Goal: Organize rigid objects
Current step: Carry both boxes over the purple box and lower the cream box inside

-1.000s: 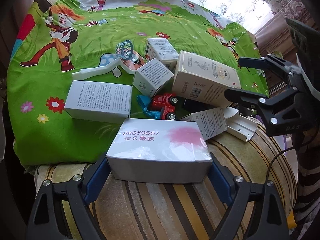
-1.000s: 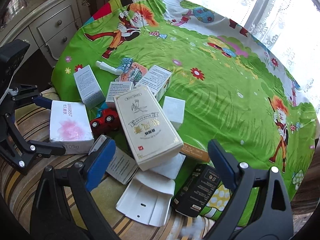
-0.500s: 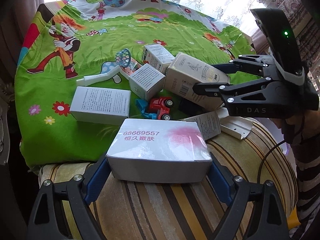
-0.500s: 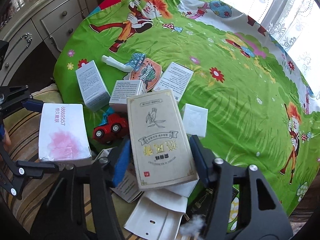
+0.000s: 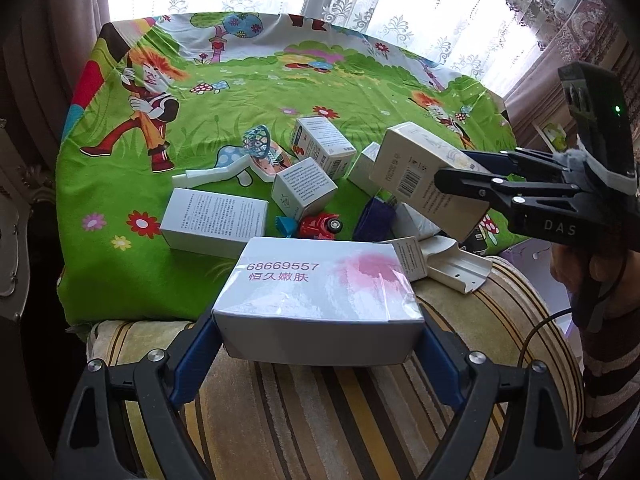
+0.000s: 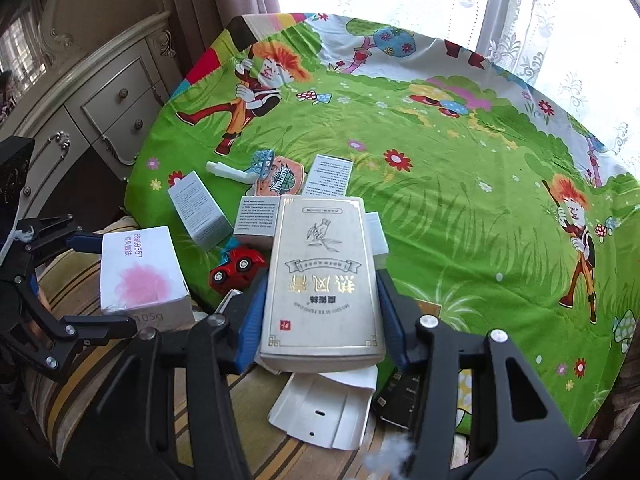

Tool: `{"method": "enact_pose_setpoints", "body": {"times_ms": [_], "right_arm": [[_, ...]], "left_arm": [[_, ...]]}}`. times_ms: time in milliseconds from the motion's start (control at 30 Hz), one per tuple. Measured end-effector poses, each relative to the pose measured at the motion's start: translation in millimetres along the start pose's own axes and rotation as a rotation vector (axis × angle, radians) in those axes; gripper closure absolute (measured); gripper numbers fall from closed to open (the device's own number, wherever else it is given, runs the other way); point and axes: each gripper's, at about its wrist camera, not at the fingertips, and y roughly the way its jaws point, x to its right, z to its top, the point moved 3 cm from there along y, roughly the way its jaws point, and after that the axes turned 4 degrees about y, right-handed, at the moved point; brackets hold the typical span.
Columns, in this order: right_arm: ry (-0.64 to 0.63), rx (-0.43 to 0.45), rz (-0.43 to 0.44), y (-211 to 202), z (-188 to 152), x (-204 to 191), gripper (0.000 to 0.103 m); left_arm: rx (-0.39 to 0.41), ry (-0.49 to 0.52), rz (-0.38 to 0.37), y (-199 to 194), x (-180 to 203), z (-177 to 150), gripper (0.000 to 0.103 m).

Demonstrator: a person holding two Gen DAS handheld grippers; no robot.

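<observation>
2 tongs (image 5: 318, 344) (image 6: 320, 320), 2 boxes (image 5: 320, 300) (image 6: 324, 280) clamped.

The right claw (image 6: 320, 312), open and apart from the cream gold-lettered box (image 6: 322, 280) a second ago, has closed on its long sides. That box now hangs tilted above the red toy car (image 5: 320, 226), lifted off the pile (image 5: 400, 216) beside it.
</observation>
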Motion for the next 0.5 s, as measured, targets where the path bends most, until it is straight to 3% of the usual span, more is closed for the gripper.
{"method": "enact_pose_setpoints", "body": {"times_ms": [500], "right_arm": [[0.184, 0.137, -0.112, -80, -56, 50, 0.048]], "left_arm": [[0.046, 0.125, -0.056, -9, 64, 18, 0.012]]}}
